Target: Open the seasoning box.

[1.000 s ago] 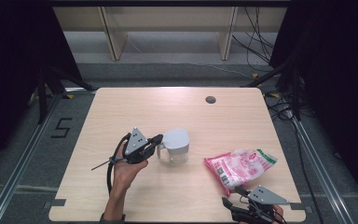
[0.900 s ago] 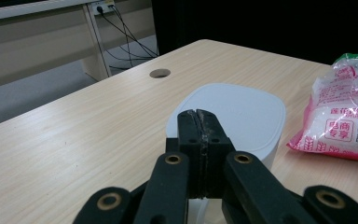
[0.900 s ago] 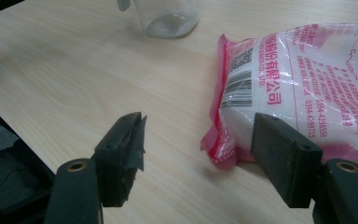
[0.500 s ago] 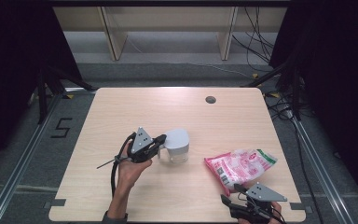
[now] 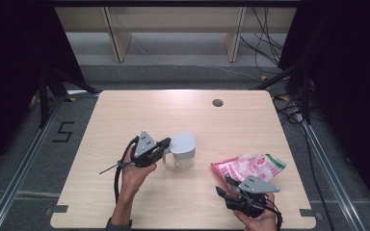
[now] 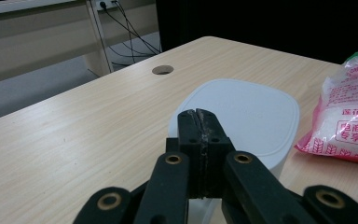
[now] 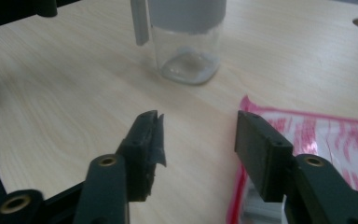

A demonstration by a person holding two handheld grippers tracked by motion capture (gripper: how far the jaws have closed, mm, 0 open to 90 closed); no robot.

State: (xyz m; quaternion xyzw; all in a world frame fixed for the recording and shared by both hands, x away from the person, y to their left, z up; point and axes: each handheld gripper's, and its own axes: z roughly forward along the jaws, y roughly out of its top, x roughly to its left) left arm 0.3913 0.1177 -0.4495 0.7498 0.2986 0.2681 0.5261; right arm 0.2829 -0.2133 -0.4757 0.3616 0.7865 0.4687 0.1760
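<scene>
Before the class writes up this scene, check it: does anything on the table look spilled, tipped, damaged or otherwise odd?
Nothing stands out. The clear jar stands upright with its white lid on, the pink bag lies flat beside it, and no spill shows on the table. The jar looks empty.

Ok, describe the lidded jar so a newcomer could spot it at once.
On the wooden table, look just left of centre, beside the left claw. There stands the jar: clear glass below, pale grey squarish lid on top. Its neighbour, the pink bag, lies flat.
</scene>
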